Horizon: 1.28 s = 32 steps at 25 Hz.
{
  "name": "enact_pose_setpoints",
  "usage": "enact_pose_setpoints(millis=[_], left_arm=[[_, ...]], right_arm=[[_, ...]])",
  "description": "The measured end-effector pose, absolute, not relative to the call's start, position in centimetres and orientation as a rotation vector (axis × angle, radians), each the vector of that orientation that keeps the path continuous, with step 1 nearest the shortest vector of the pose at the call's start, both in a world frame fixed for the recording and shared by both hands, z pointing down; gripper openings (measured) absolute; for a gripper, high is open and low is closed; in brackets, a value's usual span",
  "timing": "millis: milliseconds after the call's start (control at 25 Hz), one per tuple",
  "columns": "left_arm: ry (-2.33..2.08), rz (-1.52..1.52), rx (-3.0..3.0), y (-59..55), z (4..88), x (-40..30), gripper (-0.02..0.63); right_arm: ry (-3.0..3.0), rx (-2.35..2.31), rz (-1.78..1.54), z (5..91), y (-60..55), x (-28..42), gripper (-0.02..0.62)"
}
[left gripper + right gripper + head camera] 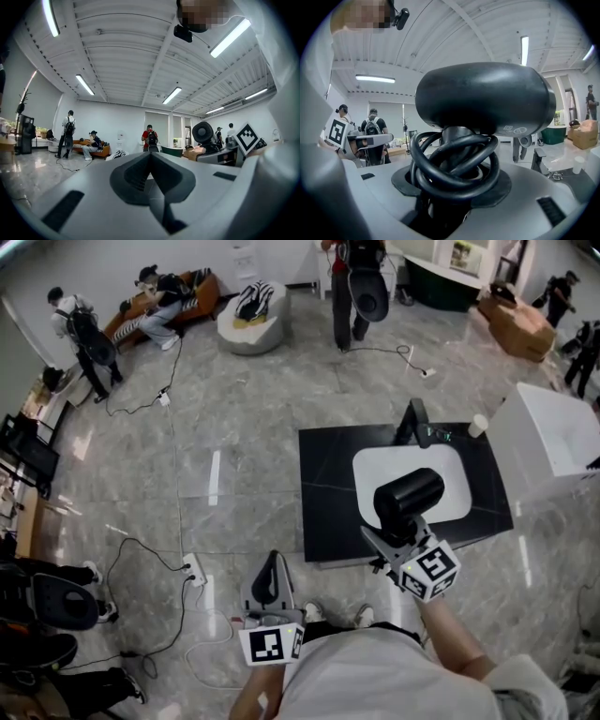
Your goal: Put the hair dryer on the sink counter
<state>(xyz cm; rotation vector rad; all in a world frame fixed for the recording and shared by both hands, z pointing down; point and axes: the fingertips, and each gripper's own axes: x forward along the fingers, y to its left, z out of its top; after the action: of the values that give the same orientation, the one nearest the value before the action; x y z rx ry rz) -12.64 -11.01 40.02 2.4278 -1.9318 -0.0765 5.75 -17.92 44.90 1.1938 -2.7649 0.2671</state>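
A black hair dryer [408, 495] [485, 98] stands upright in my right gripper [398, 535] [450, 197], which is shut on its handle; the black cord [454, 166] is coiled round that handle. In the head view the dryer hangs over the front edge of the black sink counter [323, 493], in front of the white basin [375, 474]. My left gripper [269, 582] [152, 183] is low near my body, left of the counter, its jaws shut together with nothing between them. From the left gripper view the hair dryer [203, 132] shows its round rear grille.
A black faucet [412, 423] and a paper cup [478, 425] stand at the counter's back. A white box [553, 442] sits to the right. A power strip [192, 570] with cables lies on the floor at left. Several people stand or sit further back.
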Motion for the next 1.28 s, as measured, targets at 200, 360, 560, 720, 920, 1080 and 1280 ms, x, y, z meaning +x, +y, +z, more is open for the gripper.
enact_pose_setpoints(millis=[200,360,560,720,920,1080,1280], left_arm=[[-1.936,-0.067,2.428,-11.4,40.4,-12.9,0.003],[-1.936,-0.060,2.408,-11.8,40.8,-13.0,0.003],[-1.950,-0.061,2.408,-12.1,40.7,-13.4,0.003],[-1.960,-0.057,2.393,-12.3,41.0,-13.6,0.003],[-1.971,-0.058,2.381,-12.3,41.0,-14.2,0.002],[-1.979,-0.060,2.369,-12.5,41.0,-14.8,0.003],[-1.979,-0.059,2.355,-12.3,41.4,-15.2,0.003]], right_arm=[[-2.751,1.159,0.401,47.5,-19.4,5.2,0.256],[-2.713,1.139,0.434,49.8,-20.5,4.8,0.255],[-2.659,1.117,0.411,51.8,-21.5,3.9,0.253],[-2.642,1.098,0.444,53.2,-22.4,3.4,0.253],[-2.615,1.083,0.526,55.3,-23.4,2.9,0.253],[-2.589,1.063,0.603,57.0,-24.1,2.8,0.253],[-2.548,1.055,0.689,59.0,-24.8,2.8,0.253]])
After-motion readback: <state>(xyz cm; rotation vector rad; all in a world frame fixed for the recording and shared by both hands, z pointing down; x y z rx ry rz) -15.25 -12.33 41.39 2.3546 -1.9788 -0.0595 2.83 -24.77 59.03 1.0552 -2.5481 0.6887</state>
